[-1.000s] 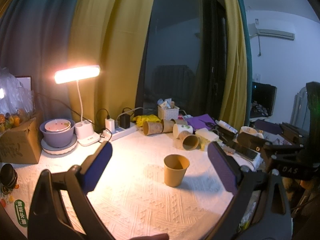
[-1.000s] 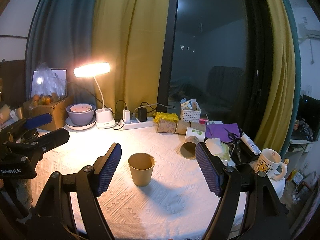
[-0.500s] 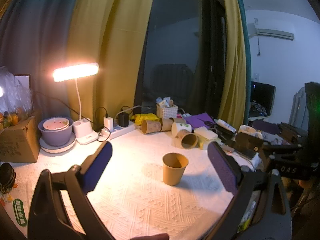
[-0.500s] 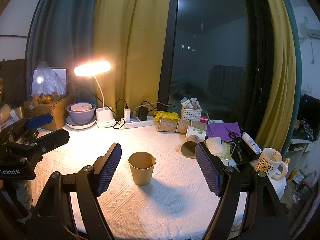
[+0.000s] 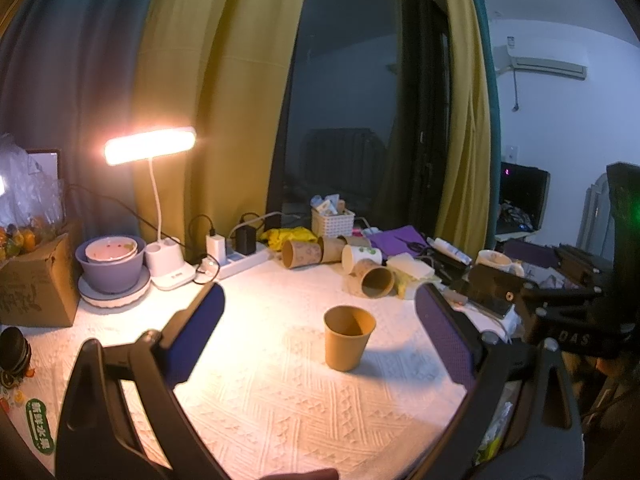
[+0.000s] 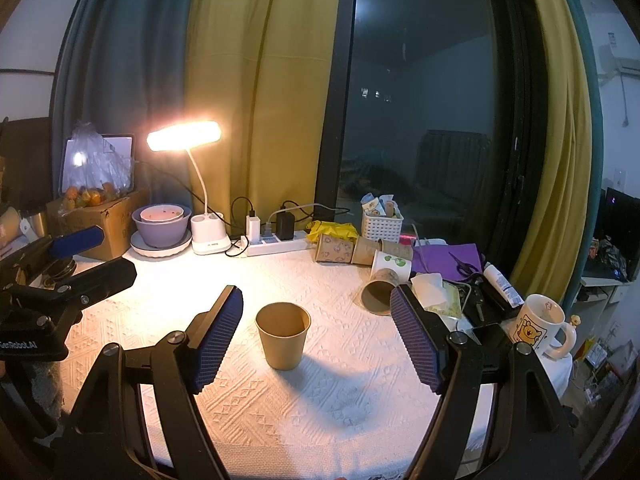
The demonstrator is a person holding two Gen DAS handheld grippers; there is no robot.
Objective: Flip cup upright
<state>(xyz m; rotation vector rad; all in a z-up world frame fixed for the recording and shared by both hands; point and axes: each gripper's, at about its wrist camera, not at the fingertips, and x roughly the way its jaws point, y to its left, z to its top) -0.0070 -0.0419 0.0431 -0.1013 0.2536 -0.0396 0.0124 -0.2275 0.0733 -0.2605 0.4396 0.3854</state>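
A plain brown paper cup (image 5: pixel 348 337) stands upright, mouth up, on the white textured tablecloth (image 5: pixel 272 396); it also shows in the right wrist view (image 6: pixel 283 335). My left gripper (image 5: pixel 320 332) is open and empty, held back from the cup with its blue pads wide apart. My right gripper (image 6: pixel 316 336) is open and empty too, the cup standing ahead between its pads without touching them. The left gripper also shows at the left edge of the right wrist view (image 6: pixel 60 280).
Several paper cups (image 6: pixel 360 252) lie on their sides at the back right, near a white basket (image 6: pixel 382 224) and purple cloth (image 6: pixel 448 258). A lit desk lamp (image 6: pixel 184 140), bowls (image 6: pixel 162 224), a power strip (image 6: pixel 276 244), a cardboard box (image 6: pixel 92 220) and a cartoon mug (image 6: pixel 540 324) ring the table.
Both grippers stay open and almost still. The left wrist view has shifted slightly; the cup has not moved.
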